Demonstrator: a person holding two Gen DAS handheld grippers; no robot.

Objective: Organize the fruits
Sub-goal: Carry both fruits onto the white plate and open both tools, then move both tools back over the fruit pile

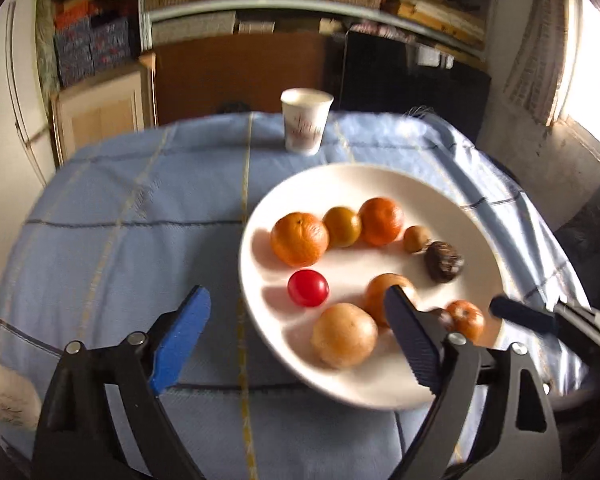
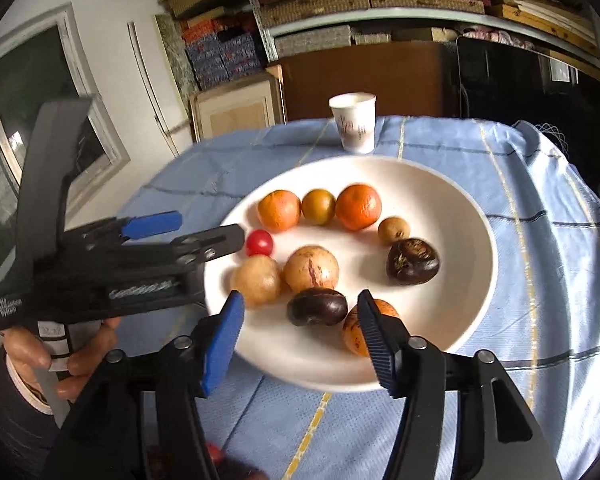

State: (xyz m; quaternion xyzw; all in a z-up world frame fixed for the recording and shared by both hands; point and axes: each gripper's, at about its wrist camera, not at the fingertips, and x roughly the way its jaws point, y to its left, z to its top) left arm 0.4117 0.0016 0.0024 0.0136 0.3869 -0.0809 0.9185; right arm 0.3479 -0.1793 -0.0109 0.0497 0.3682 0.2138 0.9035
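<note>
A wide white ceramic plate (image 2: 452,320) sits on a pale blue checked tablecloth (image 1: 120,240) and holds all the fruit. Along the plate's far side run two orange mandarins (image 2: 358,206) with a greenish-yellow round fruit (image 2: 318,206) between them. A small red cherry tomato (image 1: 307,287) lies at the plate's left, a dark wrinkled brown fruit (image 2: 413,266) at its right, and two pale tan round fruits (image 2: 311,268) sit near its middle (touching each other). A white paper cup (image 1: 306,126) stands upright beyond the plate. The left gripper (image 1: 298,308) hovers over the plate's near-left rim, jaws spread wide and empty. The right gripper (image 2: 300,312) hangs over the plate's near edge, jaws parted, a dark purple oval fruit (image 2: 317,307) lying unpressed between them.
</note>
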